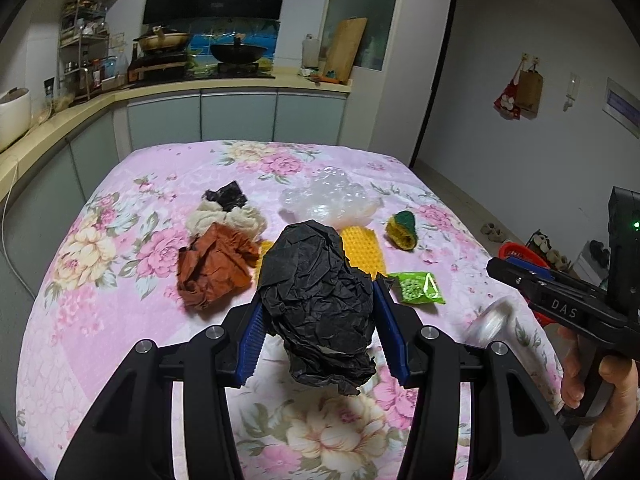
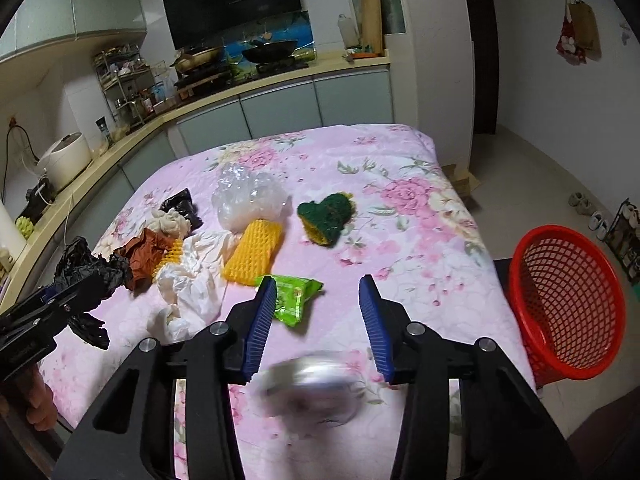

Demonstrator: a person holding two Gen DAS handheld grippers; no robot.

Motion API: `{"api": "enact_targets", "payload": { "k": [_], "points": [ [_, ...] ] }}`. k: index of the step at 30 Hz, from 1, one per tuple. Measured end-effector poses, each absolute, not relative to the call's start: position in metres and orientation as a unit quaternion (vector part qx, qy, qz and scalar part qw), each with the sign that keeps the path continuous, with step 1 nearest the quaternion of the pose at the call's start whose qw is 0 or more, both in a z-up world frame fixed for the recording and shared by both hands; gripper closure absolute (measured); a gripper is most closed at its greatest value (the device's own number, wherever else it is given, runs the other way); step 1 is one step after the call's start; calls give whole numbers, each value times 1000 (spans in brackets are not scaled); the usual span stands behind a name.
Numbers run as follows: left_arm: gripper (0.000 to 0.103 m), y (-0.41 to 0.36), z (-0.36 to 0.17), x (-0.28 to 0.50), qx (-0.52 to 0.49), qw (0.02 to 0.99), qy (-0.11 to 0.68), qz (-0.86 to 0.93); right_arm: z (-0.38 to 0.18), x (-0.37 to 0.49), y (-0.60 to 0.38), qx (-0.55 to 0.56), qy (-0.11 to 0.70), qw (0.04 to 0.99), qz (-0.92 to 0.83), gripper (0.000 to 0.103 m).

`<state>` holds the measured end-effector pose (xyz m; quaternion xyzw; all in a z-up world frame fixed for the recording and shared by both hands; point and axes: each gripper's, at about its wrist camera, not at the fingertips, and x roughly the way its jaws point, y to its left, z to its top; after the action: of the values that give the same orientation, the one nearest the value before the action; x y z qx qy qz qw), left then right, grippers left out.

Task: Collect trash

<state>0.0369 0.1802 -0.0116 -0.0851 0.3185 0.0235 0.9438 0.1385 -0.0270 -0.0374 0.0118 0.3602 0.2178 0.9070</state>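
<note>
My left gripper [image 1: 319,290] is shut on a crumpled black paper wad [image 1: 320,312], lifted off the pink floral tablecloth [image 1: 120,320]; the same wad [image 2: 86,272] shows at the left edge of the right wrist view. My right gripper [image 2: 318,282] stands open over the cloth with nothing between its blue pads. A blurred clear round thing [image 2: 308,384] lies below the jaws, untouched by the pads. On the cloth lie brown paper [image 1: 216,268], a clear bag [image 1: 332,198], yellow foam netting [image 1: 362,248], a green scourer [image 1: 402,230], a green packet [image 1: 420,288] and a white bag [image 2: 192,280].
A red mesh basket [image 2: 568,300] stands off the table's right edge, tilted toward the table. A kitchen counter [image 1: 240,88] with pans runs behind and along the left. Shoes lie on the floor at right. A person's hand [image 1: 600,392] grips the right tool.
</note>
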Motion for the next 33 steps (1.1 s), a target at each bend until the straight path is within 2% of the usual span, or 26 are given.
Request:
{"api": "enact_targets", "payload": {
  "k": [5, 6, 9, 10, 22, 23, 25, 26, 33],
  "points": [
    [55, 173, -11, 38, -82, 944, 319, 17, -53, 133, -34, 5, 384, 897, 220, 59],
    [55, 171, -11, 38, -81, 944, 319, 15, -56, 132, -35, 6, 389, 893, 226, 55],
    [55, 168, -12, 39, -81, 944, 320, 13, -67, 126, -31, 5, 403, 885, 234, 30],
    [55, 167, -12, 39, -80, 944, 320, 13, -69, 125, -28, 2, 404, 883, 240, 29],
    [55, 164, -11, 36, -74, 944, 320, 17, -99, 146, 27, -69, 415, 861, 285, 29],
    [55, 165, -11, 36, -75, 944, 320, 17, -101, 147, 29, -69, 417, 860, 288, 31],
    [55, 166, -11, 36, -75, 944, 320, 18, -102, 149, 31, -66, 423, 853, 301, 47],
    [55, 167, -11, 37, -76, 944, 321, 18, -102, 149, 31, -65, 423, 851, 305, 51],
    [55, 169, -13, 37, -79, 943, 324, 22, -97, 137, 28, -70, 418, 851, 311, 58]
  ]
}}
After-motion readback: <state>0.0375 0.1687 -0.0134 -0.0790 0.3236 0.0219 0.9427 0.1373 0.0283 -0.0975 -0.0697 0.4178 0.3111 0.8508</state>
